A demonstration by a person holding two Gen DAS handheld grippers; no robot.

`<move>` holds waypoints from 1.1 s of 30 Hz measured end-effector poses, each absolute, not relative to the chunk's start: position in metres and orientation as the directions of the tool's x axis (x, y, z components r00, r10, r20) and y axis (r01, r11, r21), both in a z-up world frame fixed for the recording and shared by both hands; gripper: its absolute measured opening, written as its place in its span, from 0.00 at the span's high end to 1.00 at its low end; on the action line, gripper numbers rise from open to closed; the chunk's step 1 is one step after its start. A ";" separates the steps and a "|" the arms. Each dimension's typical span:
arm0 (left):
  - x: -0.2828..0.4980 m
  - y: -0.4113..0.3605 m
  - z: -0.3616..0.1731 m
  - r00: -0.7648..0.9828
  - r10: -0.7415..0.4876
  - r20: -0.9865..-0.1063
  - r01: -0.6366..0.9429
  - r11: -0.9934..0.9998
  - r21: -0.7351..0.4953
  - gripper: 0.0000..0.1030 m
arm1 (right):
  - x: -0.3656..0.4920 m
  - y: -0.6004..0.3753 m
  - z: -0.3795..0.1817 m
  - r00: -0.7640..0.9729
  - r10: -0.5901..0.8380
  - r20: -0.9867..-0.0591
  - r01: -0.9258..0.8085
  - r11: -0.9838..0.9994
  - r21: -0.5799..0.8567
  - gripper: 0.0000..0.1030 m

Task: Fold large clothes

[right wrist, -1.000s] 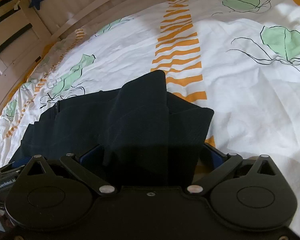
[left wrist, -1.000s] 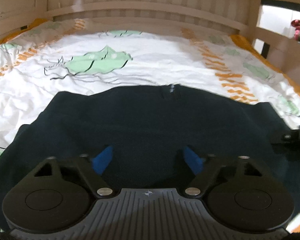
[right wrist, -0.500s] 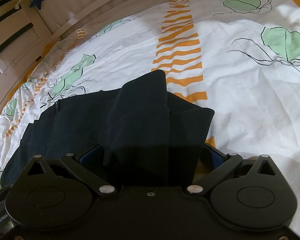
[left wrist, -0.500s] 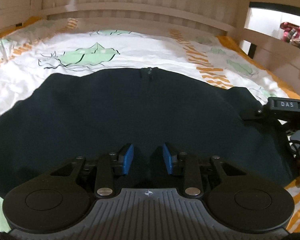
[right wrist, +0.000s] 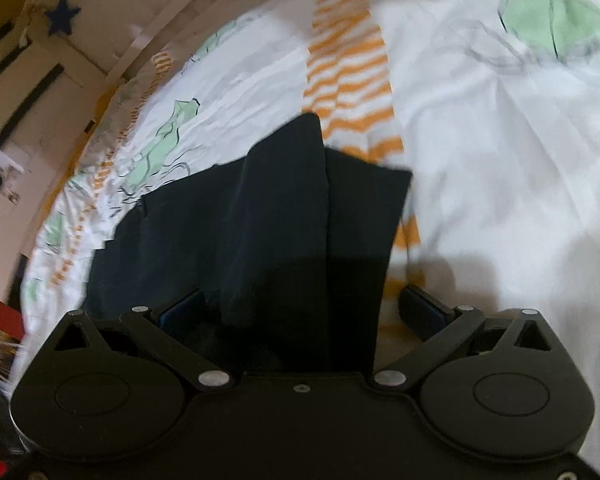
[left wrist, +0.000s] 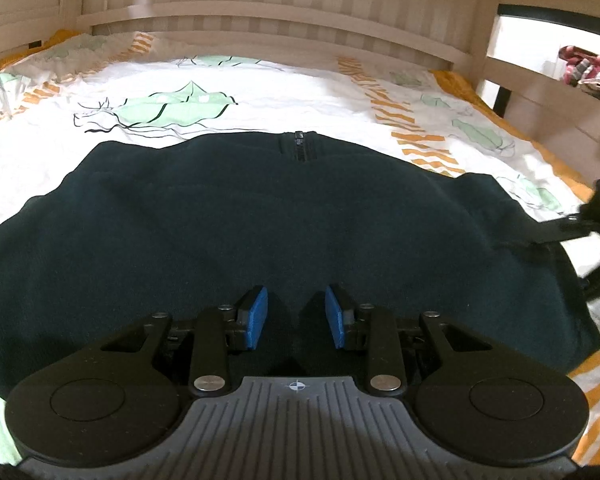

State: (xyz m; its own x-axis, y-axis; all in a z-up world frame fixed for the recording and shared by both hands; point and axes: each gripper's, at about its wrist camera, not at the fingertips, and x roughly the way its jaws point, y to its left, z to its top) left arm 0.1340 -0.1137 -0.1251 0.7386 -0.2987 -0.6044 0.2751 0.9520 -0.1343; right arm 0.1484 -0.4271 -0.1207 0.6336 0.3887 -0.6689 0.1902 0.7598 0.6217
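Note:
A large dark navy garment [left wrist: 260,232] with a zipper [left wrist: 299,146] at its far edge lies spread on the bed. My left gripper [left wrist: 296,316] sits low over its near edge, blue pads [left wrist: 256,318] partly closed with a fold of cloth rising between them; a gap still shows. In the right wrist view the same garment [right wrist: 300,232] runs back between the wide-open fingers of my right gripper [right wrist: 300,308], a raised fold standing in the middle. The right gripper also shows at the right edge of the left wrist view [left wrist: 596,216].
The bed has a white sheet [left wrist: 260,92] with green leaf prints and orange stripes. A slatted wooden headboard [left wrist: 260,20] runs along the far side. A wooden rail and shelf with clothes [left wrist: 584,70] stand at the right. A wall with a blue star [right wrist: 62,20] is left.
My left gripper closed from wide open to nearly shut on the garment's near edge, then eased slightly apart. The right wrist view has shifted and blurred as that gripper moved; its fingers stay open.

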 end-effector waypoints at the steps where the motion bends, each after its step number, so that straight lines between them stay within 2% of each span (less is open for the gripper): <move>1: 0.134 -0.113 -0.125 0.739 -0.299 -0.604 0.274 0.952 -0.136 0.69 | 0.145 -0.431 -0.122 0.623 0.420 -0.660 0.198 0.731 0.653 0.00; 5: 0.134 -0.113 -0.125 0.740 -0.299 -0.603 0.268 0.953 -0.144 0.69 | 0.134 -0.441 -0.130 0.598 0.516 -0.613 0.226 0.626 0.747 0.00; 8: 0.135 -0.111 -0.125 0.738 -0.301 -0.604 0.268 0.952 -0.146 0.69 | 0.137 -0.435 -0.132 0.593 0.529 -0.607 0.208 0.628 0.750 0.00; 10: 0.135 -0.112 -0.125 0.738 -0.299 -0.605 0.268 0.953 -0.143 0.69 | 0.141 -0.429 -0.133 0.583 0.540 -0.607 0.182 0.641 0.745 0.14; 12: 0.134 -0.112 -0.125 0.739 -0.298 -0.605 0.267 0.953 -0.143 0.69 | 0.144 -0.422 -0.134 0.574 0.510 -0.641 0.190 0.678 0.710 0.43; 15: 0.135 -0.112 -0.123 0.739 -0.299 -0.604 0.269 0.953 -0.142 0.69 | 0.143 -0.421 -0.133 0.588 0.519 -0.620 0.172 0.669 0.723 0.62; 20: 0.122 -0.102 -0.107 0.738 -0.302 -0.603 0.248 0.953 -0.174 0.71 | 0.138 -0.409 -0.111 0.635 0.476 -0.608 0.105 0.727 0.678 0.66; 23: 0.104 -0.098 -0.103 0.759 -0.300 -0.578 0.274 0.952 -0.135 0.71 | 0.134 -0.404 -0.099 0.662 0.461 -0.590 0.085 0.737 0.671 0.69; 26: 0.099 -0.100 -0.112 0.742 -0.289 -0.605 0.293 0.951 -0.096 0.71 | 0.134 -0.398 -0.089 0.676 0.447 -0.585 0.077 0.747 0.660 0.71; 33: 0.116 -0.098 -0.120 0.700 -0.328 -0.635 0.300 0.941 -0.156 0.72 | 0.139 -0.375 -0.057 0.689 0.441 -0.575 0.017 0.784 0.621 0.73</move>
